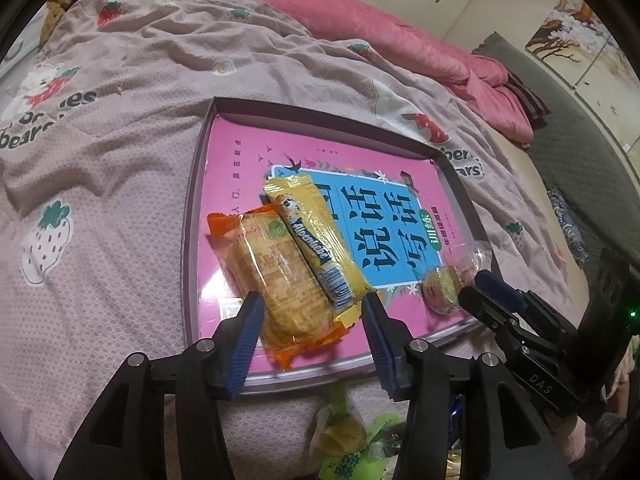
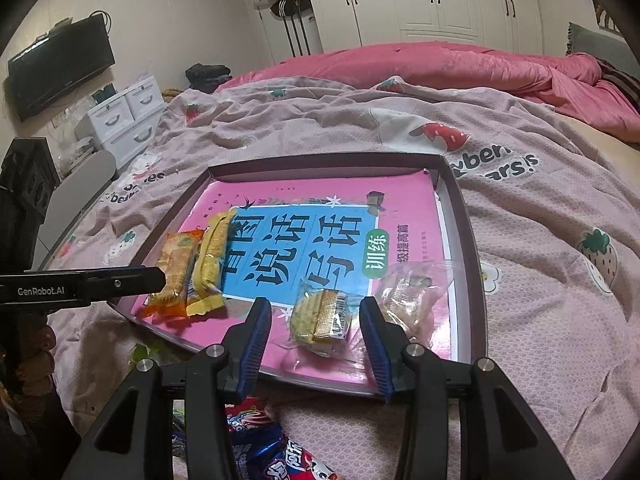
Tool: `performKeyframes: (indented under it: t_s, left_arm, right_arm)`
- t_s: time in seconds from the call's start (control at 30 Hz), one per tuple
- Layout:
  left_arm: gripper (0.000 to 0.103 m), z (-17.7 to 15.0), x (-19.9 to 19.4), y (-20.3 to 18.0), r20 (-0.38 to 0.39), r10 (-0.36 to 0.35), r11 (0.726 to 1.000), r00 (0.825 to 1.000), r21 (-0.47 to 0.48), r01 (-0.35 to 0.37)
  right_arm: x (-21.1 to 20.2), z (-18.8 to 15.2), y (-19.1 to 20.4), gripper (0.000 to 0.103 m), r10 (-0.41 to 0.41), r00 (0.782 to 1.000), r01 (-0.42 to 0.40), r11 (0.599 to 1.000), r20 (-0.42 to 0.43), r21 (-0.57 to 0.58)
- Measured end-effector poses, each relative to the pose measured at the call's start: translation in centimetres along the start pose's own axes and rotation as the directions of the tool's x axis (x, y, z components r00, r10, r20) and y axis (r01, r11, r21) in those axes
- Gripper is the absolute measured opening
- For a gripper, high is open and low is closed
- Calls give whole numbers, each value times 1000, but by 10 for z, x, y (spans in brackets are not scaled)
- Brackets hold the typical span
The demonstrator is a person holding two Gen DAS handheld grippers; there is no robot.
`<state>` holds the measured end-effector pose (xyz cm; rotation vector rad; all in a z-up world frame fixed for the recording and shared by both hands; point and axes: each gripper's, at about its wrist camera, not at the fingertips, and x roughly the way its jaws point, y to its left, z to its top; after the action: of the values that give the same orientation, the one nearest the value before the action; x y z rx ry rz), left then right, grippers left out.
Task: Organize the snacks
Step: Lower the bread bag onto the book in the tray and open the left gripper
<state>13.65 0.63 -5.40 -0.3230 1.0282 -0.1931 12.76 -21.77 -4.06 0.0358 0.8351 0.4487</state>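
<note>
Nearest the left wrist camera, green-wrapped snacks (image 1: pixel 344 444) lie on the strawberry-print blanket (image 1: pixel 120 184) below the left gripper (image 1: pixel 314 320), whose jaws stand spread apart, holding nothing. Between its blue pads sits the near end of an orange cracker packet (image 1: pixel 280 280), with a yellow Alpenliebe candy pack (image 1: pixel 316 240) leaning on its right side; both rest in the shallow box tray (image 1: pixel 192 240), on a pink book cover with a blue panel (image 1: pixel 384 232).

In the right wrist view, red-and-blue snack packets (image 2: pixel 272 448) lie closest. The right gripper (image 2: pixel 316 328) is also parted and empty, flanking a clear-wrapped round biscuit (image 2: pixel 320 316) on the tray. Just to its right lies a clear bag of pale snacks (image 2: pixel 412 300). Beyond the tray, a pink quilt (image 2: pixel 440 64) crosses the bed, with white wardrobes (image 2: pixel 432 0) behind.
</note>
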Motion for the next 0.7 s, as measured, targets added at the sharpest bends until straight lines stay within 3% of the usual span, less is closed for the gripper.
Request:
performKeyframes:
  t_s: [0.7]
  left_arm:
    - [66,1,-29,-7,62,-2,1000,998,28,0]
  right_arm:
    - [-20,0,0,50,28,999,-28,1000,43,7]
